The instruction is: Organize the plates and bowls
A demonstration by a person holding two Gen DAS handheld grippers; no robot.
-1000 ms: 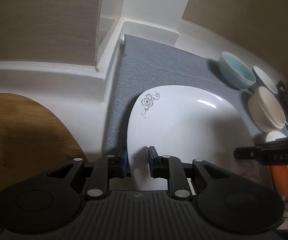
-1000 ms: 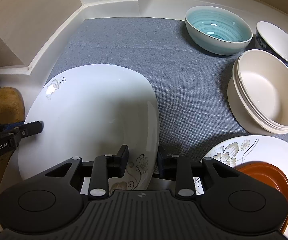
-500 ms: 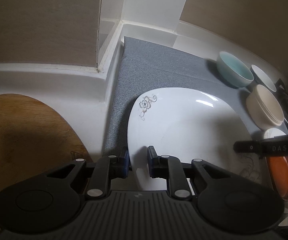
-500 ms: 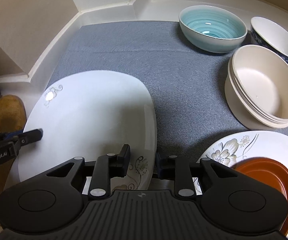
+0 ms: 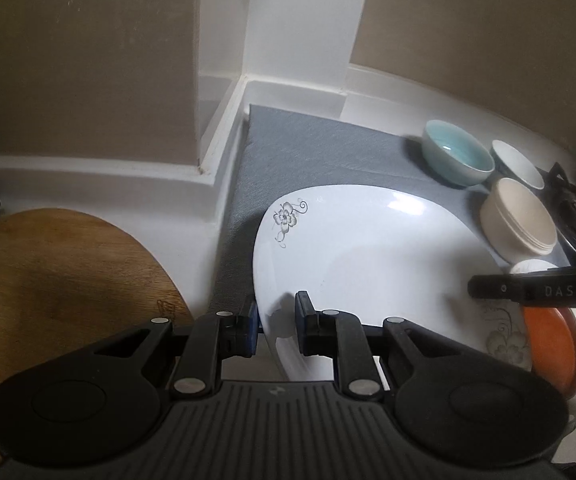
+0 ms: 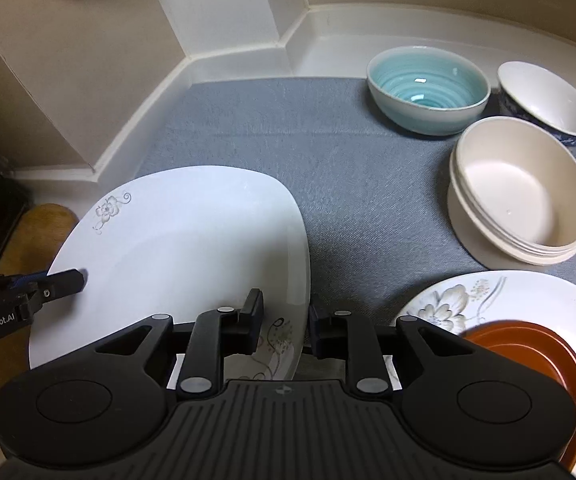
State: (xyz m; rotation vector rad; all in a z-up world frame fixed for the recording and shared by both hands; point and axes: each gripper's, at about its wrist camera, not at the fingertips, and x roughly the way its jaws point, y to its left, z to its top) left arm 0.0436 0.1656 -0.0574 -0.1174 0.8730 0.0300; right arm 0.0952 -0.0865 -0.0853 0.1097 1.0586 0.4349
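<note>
Relative to the grey mat (image 6: 328,168), three plates are showing: one square white plate (image 6: 191,240) lying over its near left corner, and one flower-patterned plate (image 6: 500,296) at its near right edge carrying one orange plate (image 6: 528,344). Bowls are numbering three single units plus one stack along the mat's right side: one teal bowl (image 6: 428,88) and one blue-and-white bowl (image 6: 548,96) sitting at the far right corner, and a stack of cream bowls (image 6: 520,188) just nearer, its rims showing about four nested pieces.
</note>
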